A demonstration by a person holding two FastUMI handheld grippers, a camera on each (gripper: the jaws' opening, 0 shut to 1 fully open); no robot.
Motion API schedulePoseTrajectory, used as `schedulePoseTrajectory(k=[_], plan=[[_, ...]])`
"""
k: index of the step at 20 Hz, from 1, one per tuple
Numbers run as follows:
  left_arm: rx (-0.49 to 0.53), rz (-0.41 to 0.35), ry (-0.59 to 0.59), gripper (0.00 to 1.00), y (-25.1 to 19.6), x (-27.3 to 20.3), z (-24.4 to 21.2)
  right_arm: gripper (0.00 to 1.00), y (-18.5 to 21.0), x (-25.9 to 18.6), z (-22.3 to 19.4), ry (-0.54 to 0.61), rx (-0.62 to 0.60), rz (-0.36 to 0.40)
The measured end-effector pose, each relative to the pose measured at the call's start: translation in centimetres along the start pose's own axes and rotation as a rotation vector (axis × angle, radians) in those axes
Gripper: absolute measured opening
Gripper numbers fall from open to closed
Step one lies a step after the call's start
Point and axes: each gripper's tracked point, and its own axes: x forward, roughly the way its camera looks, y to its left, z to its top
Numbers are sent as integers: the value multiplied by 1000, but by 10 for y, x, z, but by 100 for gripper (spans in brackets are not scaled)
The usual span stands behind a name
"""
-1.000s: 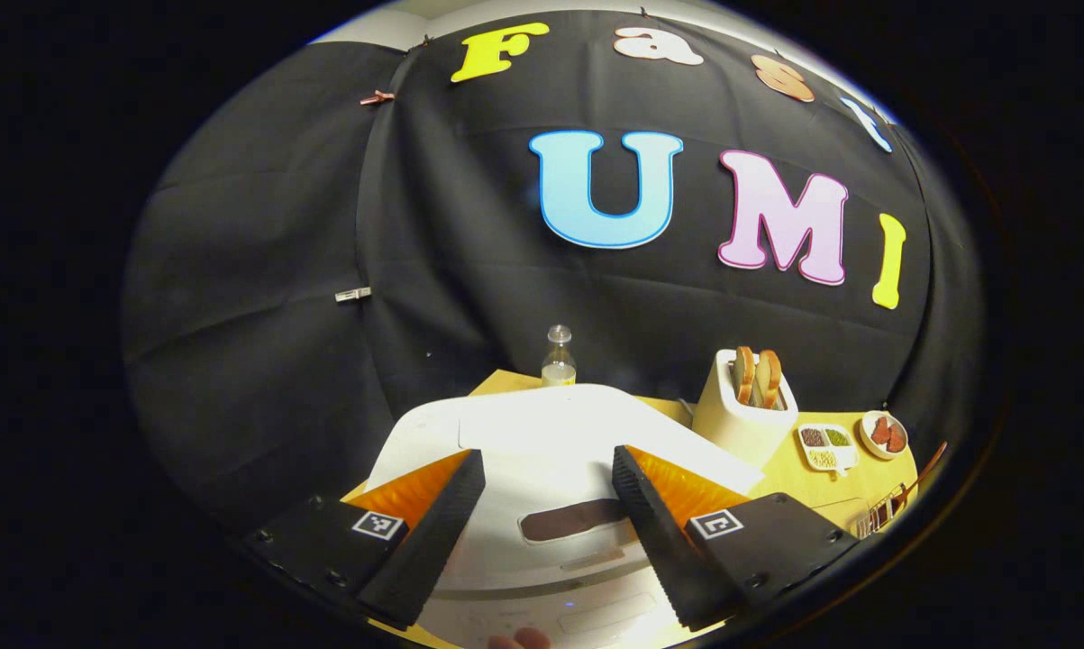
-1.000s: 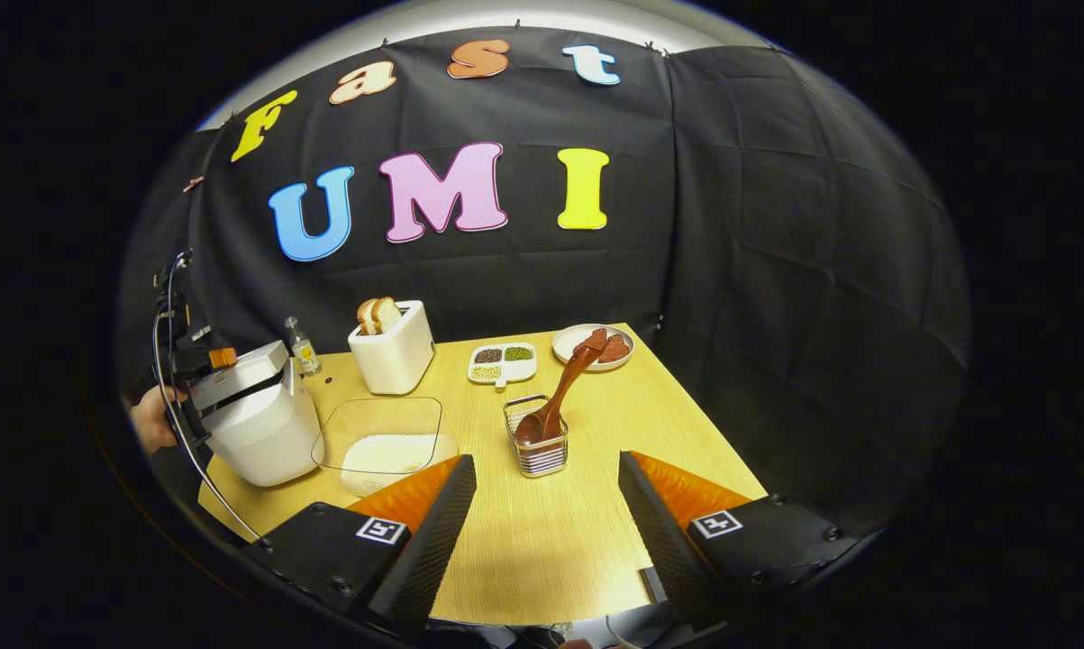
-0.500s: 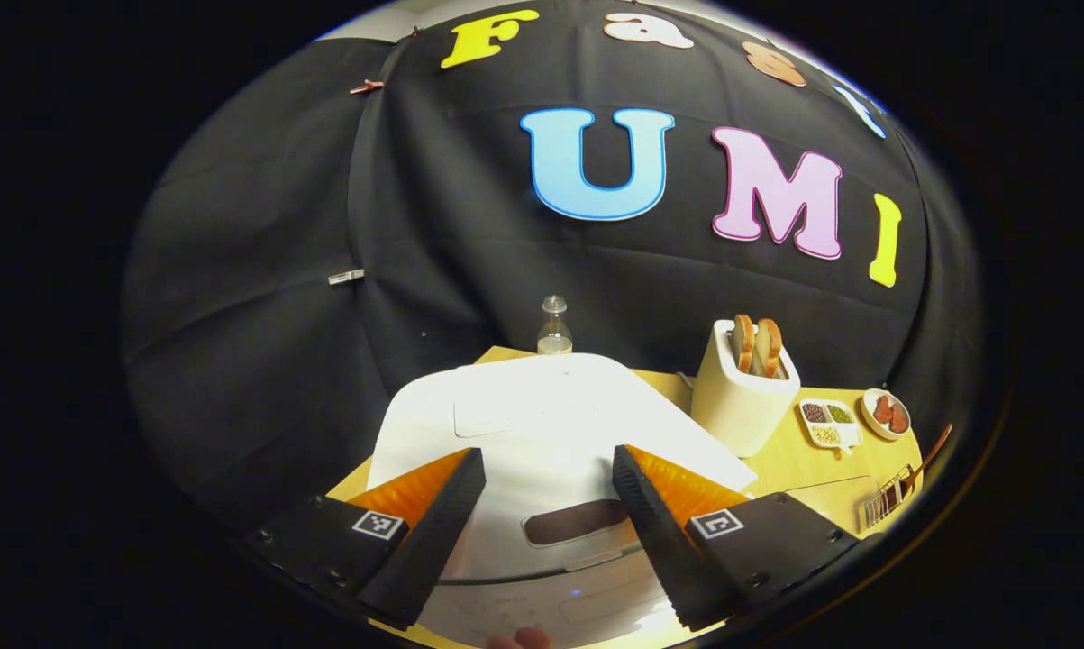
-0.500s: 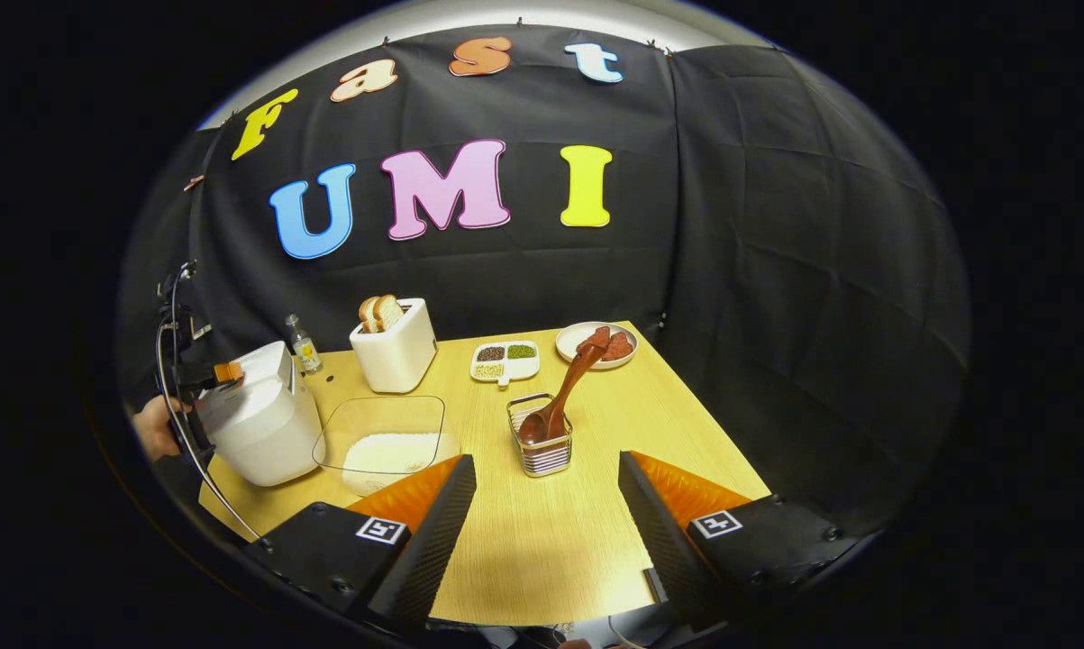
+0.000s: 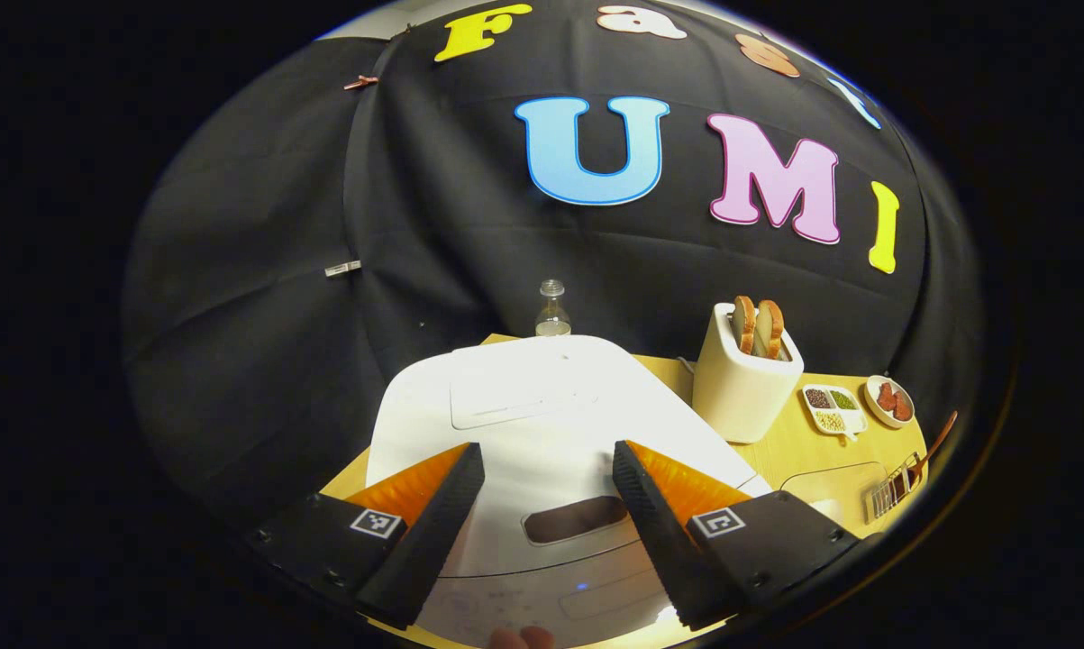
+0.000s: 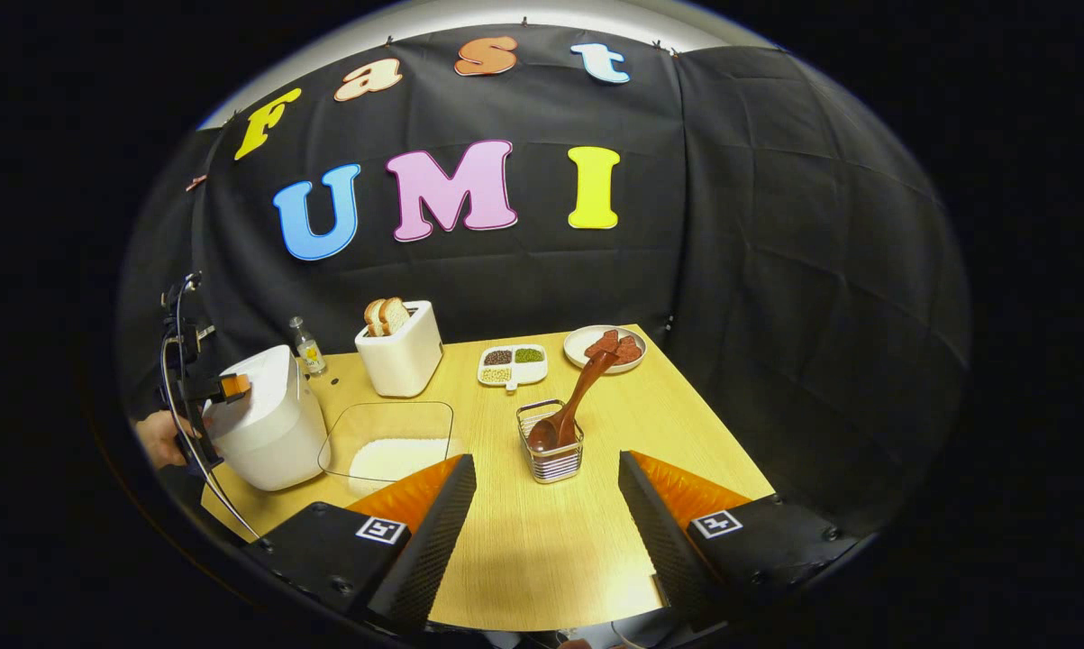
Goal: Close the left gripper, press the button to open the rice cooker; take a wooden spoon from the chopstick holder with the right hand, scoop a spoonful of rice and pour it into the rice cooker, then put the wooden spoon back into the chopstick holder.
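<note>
The white rice cooker (image 5: 542,424) stands with its lid down, right under my left gripper (image 5: 548,451), whose fingers are open above the lid on either side of the dark button (image 5: 578,519). In the right gripper view the cooker (image 6: 267,428) is at the table's left edge with the left gripper (image 6: 226,388) on top of it. The wooden spoon (image 6: 582,392) leans in the wire chopstick holder (image 6: 558,455) at mid-table. White rice lies in a clear glass tray (image 6: 388,451). My right gripper (image 6: 546,458) hangs open over the table's front, short of the holder.
A toaster (image 6: 402,356) with bread slices, a small bottle (image 6: 305,347), a divided dish (image 6: 512,363) of grains and a plate (image 6: 606,345) of red pieces line the back of the table. A hand (image 6: 159,437) holds the left gripper.
The cooker's lid stood ajar a second ago and has come down shut under the left gripper. The right gripper has shifted slightly; the spoon has stayed in the holder.
</note>
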Motion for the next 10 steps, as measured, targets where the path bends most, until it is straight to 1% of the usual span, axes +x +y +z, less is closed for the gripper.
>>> schedulePoseTrajectory(k=[5,10], plan=[[11,11,-49,100,0,-1,4,99,9,0,1,-6,-6,13],[-6,-10,-93,99,2,-7,12,99,19,-5,17,-40,-33,34]])
